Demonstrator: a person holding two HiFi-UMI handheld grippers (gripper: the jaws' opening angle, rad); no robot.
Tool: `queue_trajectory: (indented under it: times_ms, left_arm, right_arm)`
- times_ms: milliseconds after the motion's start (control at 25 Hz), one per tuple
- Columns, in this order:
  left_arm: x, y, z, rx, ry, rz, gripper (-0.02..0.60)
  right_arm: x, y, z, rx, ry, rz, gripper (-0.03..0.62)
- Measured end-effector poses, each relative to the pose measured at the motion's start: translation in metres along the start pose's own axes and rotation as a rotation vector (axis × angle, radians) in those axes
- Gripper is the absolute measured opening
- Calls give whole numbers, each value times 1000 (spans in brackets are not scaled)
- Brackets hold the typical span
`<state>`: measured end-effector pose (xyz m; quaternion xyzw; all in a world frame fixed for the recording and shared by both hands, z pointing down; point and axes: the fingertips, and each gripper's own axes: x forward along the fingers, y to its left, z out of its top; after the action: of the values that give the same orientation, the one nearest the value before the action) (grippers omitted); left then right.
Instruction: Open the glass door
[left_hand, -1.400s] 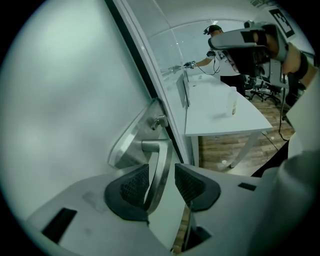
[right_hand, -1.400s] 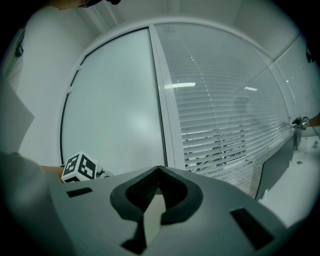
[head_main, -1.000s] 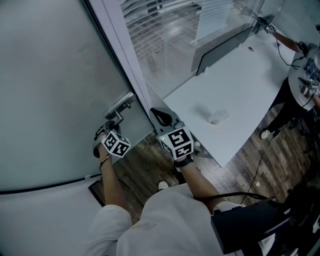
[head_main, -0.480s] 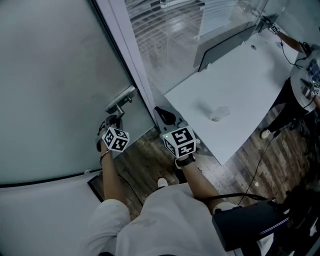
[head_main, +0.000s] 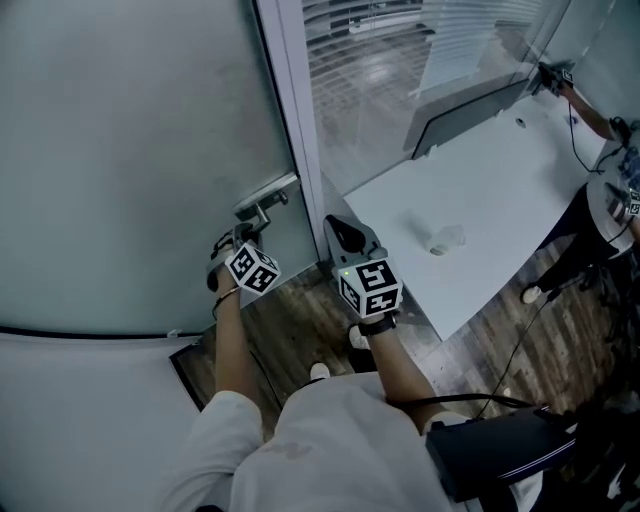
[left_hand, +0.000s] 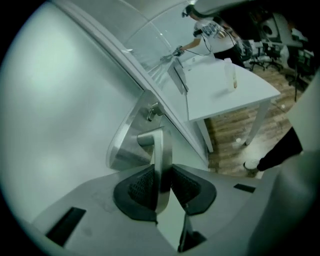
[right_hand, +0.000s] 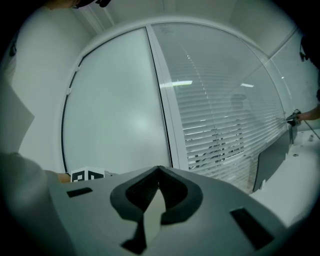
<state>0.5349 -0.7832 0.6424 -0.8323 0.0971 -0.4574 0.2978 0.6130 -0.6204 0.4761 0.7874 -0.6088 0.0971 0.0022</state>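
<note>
The frosted glass door (head_main: 130, 150) fills the left of the head view, with a metal lever handle (head_main: 262, 205) near its right edge. My left gripper (head_main: 238, 238) reaches up to that handle. In the left gripper view the handle's lever (left_hand: 161, 160) stands upright between the dark pads (left_hand: 140, 187), which press on both its sides; the jaws have just been closing on it. My left gripper (left_hand: 162, 182) is shut on the handle. My right gripper (head_main: 335, 222) hovers beside the door frame (head_main: 300, 130), shut and empty (right_hand: 159, 172), facing the door (right_hand: 115, 100).
A fixed glass pane with blinds (right_hand: 225, 115) stands right of the frame. A white table (head_main: 500, 170) with a monitor (head_main: 470, 100) and a small clear cup (head_main: 443, 240) stands close on the right. Another person (head_main: 610, 170) is at the far right. The floor is wood.
The head view has slid, so door and table sit further right in the picture. The left gripper stays at the handle and the right one beside the frame.
</note>
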Motion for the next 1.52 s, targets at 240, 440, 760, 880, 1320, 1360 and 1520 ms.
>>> queue_trajectory:
  times_ms: [240, 440, 760, 880, 1320, 1360, 1520]
  left_arm:
    - [-39, -11, -13, 125, 67, 41, 75]
    - [-46, -18, -10, 137, 49, 62, 75]
    - [-64, -45, -12, 158, 27, 66, 75]
    - [-73, -53, -9, 169, 6, 93, 75]
    - [-102, -80, -8, 215, -45, 87, 75]
    - [-103, -84, -10, 219, -47, 79, 75]
    - [-113, -96, -11, 227, -59, 73, 77]
  right_arm:
    - [-44, 35, 20, -30, -43, -28, 3]
    - [-75, 47, 26, -54, -68, -61, 3]
    - [-126, 58, 19, -59, -79, -148, 3]
    - [-145, 62, 14, -47, -87, -183, 3]
    - [-196, 98, -1, -28, -88, -278, 3]
    - [-200, 100, -3, -30, -85, -287, 3]
    - [-214, 104, 4, -53, -87, -311, 3]
